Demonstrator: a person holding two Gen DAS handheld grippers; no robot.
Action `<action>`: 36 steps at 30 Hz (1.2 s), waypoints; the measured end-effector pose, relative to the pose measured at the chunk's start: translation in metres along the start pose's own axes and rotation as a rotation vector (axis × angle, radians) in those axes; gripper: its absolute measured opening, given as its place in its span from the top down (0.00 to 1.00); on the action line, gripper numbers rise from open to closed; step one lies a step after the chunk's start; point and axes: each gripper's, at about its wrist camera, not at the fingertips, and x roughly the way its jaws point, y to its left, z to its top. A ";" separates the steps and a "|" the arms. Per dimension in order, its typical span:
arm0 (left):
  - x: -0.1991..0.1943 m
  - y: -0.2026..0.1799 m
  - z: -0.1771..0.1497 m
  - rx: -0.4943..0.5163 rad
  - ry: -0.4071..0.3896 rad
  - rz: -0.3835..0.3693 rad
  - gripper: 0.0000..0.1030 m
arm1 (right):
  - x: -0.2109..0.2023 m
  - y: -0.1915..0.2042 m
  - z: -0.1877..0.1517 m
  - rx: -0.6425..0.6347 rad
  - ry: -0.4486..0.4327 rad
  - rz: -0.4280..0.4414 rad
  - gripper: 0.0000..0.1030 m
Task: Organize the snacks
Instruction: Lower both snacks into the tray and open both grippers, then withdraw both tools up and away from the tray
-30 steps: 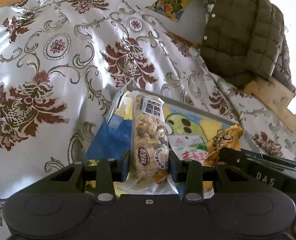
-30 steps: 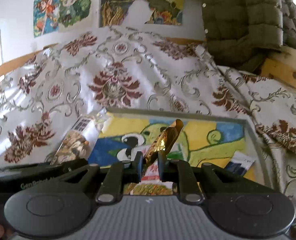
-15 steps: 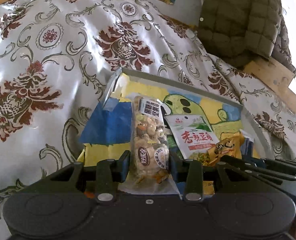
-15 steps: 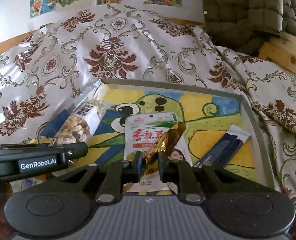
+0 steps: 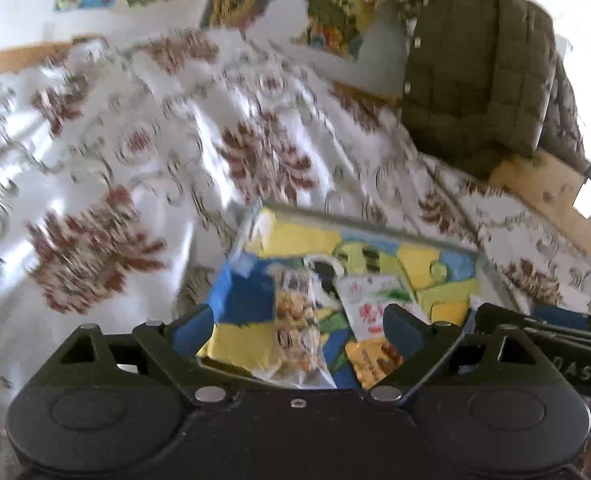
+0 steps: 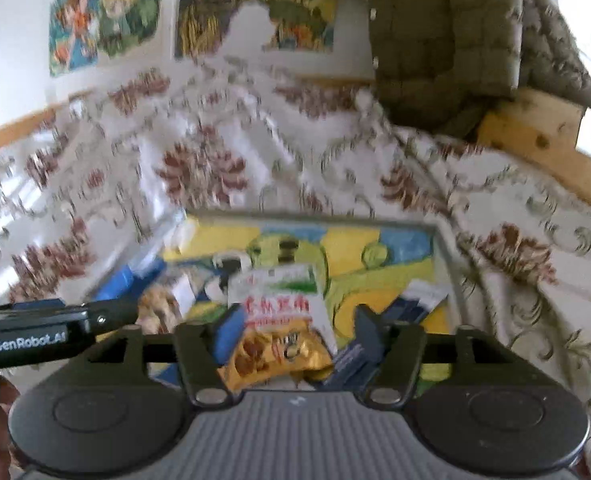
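Both tongs, left (image 5: 297, 324) and right (image 6: 295, 326), have just sprung apart, nut pack (image 5: 297, 328) and gold packet (image 6: 273, 354) loose in the tray (image 6: 441, 240); we back out straight, no snagging.

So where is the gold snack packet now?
In the right wrist view, the gold snack packet lies in the tray, between the open right gripper, overlapping the white packet.

We're looking out over a floral bedspread (image 5: 143, 152), white with maroon blooms, filling the frame's left and centre. Upper right, an olive quilted jacket (image 5: 479, 80) hangs above a wooden bed frame (image 6: 535, 140). Along the top, colourful cartoon posters (image 6: 107, 20) cover the wall, all blurred.
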 end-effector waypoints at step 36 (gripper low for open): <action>-0.281 0.001 -0.102 0.076 -0.054 0.150 0.01 | -0.241 -0.002 -0.101 0.144 -0.123 0.036 0.00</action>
